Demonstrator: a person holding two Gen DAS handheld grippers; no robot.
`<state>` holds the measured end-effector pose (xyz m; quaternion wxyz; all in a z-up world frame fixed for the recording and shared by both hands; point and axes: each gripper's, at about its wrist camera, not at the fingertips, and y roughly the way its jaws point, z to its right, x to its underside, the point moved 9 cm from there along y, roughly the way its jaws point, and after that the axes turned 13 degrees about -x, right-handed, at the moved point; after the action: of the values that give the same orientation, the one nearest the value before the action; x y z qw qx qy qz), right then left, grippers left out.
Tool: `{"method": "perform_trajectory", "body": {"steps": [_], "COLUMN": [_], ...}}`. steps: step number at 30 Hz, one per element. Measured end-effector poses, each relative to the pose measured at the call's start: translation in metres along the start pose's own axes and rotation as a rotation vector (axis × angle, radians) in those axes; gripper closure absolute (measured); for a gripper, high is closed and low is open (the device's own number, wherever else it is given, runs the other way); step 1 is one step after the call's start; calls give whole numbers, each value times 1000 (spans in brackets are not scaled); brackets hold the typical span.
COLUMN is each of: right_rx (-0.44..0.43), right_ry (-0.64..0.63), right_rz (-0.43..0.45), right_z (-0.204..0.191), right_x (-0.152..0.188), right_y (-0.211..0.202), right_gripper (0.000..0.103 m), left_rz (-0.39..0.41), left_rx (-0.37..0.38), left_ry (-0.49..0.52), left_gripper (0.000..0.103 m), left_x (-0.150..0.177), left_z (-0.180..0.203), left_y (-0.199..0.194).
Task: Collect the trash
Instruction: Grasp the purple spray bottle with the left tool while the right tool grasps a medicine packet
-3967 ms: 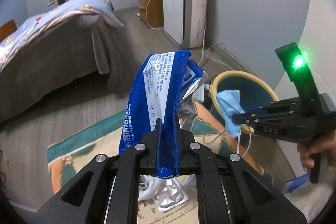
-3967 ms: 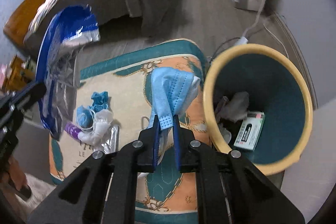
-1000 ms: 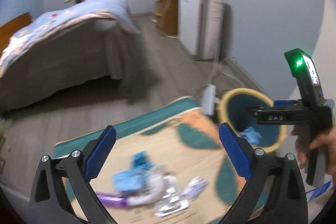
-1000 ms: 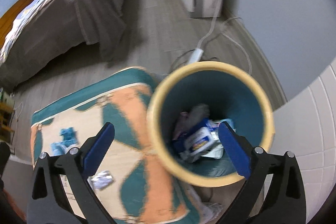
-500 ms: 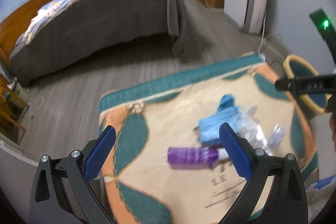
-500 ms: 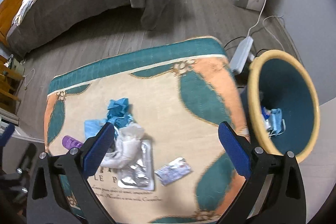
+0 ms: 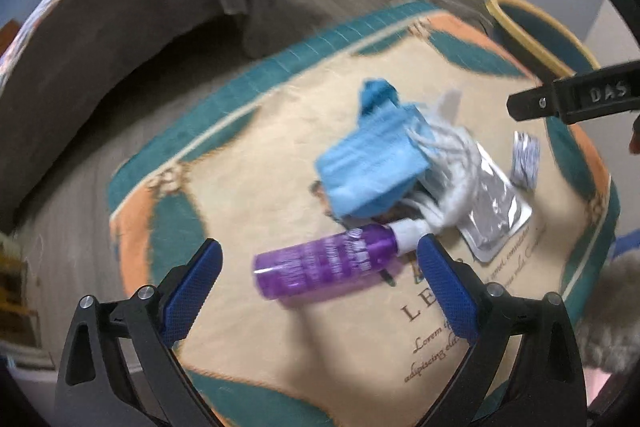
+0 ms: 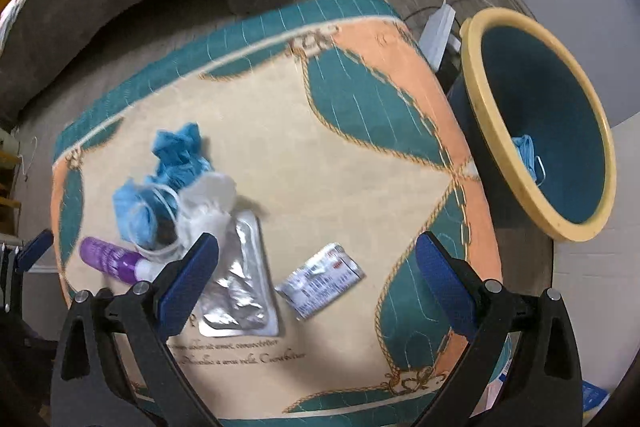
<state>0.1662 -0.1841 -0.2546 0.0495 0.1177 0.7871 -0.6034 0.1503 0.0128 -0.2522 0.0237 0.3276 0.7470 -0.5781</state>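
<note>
Both tools hovering over the rug (image 8: 280, 131), jaws spread wide, nothing between the pads. Going left to right in the right wrist view: purple bottle (image 8: 108, 261) is lying on its side at the rug's left edge, white cap end pointing toward the pile; a blue face mask (image 8: 140, 211) with its white loops is sitting just above it, a crumpled blue glove (image 8: 178, 151) lying beyond that, white tissue wad (image 8: 208, 199) touching the mask's right side. Silver foil pouch (image 8: 240, 287) is lying flat under the tissue's near edge, partly behind the right gripper (image 8: 316, 271) left finger. Small printed sachet (image 8: 320, 279) is lying alone just right of the pouch, roughly centred between the right fingers. Further right, off the rug's edge, the yellow-rimmed bin (image 8: 500, 155) is tilting its mouth toward the camera, a blue mask (image 8: 528, 151) already lying inside against the wall. A white power strip (image 8: 440, 27) is lying on the floor behind the bin. In the left wrist view, motion blur throughout: left gripper (image 7: 320, 267) is framing the bottle (image 7: 328, 267) between its open fingers, not touching it that I can tell; the right tool's black tip is showing at the far right, over the rug near the bin rim (image 7: 532, 39).
</note>
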Motion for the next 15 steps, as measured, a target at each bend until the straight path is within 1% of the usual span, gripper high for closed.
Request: {"method": "perform_trajectory", "body": {"steps": [2,3,5,7,8,9,10,11,13,15], "right_rx": [5,0,-15,-29,-36,-46,-52,-54,-59,-50], "right_ry": [5,10,24,33,37,41,45,46,50,40], "right_rz": [-14,-22,-48,-82,-91,-97,-103,-116,-138,-155], "right_z": [5,6,9,11,11,11,11,12,12,12], "right_x": [4,6,11,17,20,21,22,25,29,34], "right_y": [5,8,15,22,24,25,26,28,32,36], "right_gripper": [7,9,16,28,31,36,39,40,48,52], "left_rz": [-20,-30,-42,-46,-43,-41,-40,-41,-44,-49], "left_rx": [0,-3,0,-3,1,11,23,33,59,66], "left_ry": [43,84,113,138,141,134,124,118,112,114], "left_gripper": [8,9,13,19,20,22,25,26,33,38], "left_x": [4,7,11,13,13,13,12,11,12,11], "left_z": [10,16,23,27,28,29,29,29,31,31], "left_y": [7,11,14,15,14,12,11,10,6,3]}}
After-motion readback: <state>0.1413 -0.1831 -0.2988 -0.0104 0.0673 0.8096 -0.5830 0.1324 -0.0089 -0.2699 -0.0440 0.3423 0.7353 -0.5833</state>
